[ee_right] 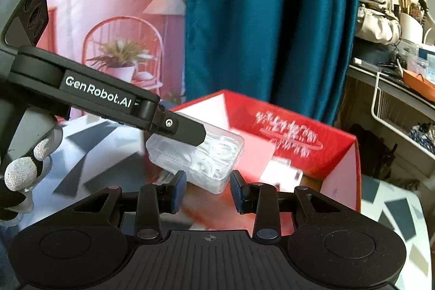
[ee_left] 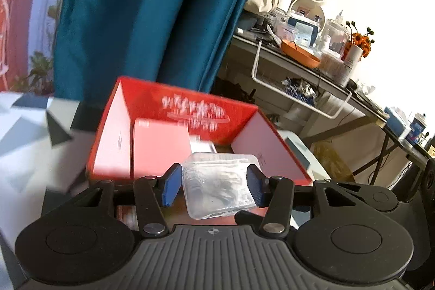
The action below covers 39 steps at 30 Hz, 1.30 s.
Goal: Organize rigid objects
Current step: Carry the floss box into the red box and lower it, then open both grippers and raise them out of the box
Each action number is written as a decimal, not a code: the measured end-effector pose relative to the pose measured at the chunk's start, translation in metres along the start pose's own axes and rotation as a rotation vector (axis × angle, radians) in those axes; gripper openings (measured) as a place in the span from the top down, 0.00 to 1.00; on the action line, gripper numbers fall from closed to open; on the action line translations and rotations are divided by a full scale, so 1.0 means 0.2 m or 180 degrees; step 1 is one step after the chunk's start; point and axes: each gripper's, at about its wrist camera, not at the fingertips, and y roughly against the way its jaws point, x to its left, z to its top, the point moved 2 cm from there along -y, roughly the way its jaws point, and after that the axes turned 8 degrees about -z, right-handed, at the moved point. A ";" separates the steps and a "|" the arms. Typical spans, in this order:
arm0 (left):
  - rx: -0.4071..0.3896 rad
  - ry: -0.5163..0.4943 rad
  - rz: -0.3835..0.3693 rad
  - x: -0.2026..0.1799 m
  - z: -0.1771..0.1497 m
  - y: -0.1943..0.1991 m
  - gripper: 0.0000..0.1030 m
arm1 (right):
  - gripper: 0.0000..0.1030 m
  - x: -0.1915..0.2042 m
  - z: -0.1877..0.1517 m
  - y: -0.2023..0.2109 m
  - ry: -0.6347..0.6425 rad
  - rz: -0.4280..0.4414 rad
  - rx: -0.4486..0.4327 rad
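Observation:
My left gripper (ee_left: 214, 188) is shut on a clear plastic box (ee_left: 220, 185) of small white items and holds it just in front of an open red cardboard box (ee_left: 190, 110). In the right wrist view the left gripper (ee_right: 199, 142) reaches in from the left with the clear box (ee_right: 195, 156) held above the red box's (ee_right: 326, 146) near edge. My right gripper (ee_right: 208, 190) is open and empty, just below the clear box. Inside the red box lie a pink box (ee_left: 160, 143) and a small white item (ee_left: 202, 146).
The red box stands on a table with a grey and white geometric cover (ee_left: 27, 132). A teal curtain (ee_left: 152, 12) hangs behind it. A cluttered desk (ee_left: 312, 45) with a white wire basket (ee_left: 299, 94) stands at the right.

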 end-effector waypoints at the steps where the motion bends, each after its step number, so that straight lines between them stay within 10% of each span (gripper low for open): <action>1: 0.0009 0.0004 -0.0009 0.02 0.04 -0.04 0.48 | 0.68 -0.03 0.03 -0.04 -0.0009 -0.0002 0.0010; 17: 0.0431 0.0258 0.0133 0.30 0.12 -0.46 0.48 | 0.61 -0.21 0.09 -0.67 -0.0532 0.0155 0.0725; 39: -0.0139 -0.0217 -0.0085 0.03 -0.24 0.07 0.48 | 0.60 -0.19 -0.26 -0.03 -0.0854 -0.0349 -0.0476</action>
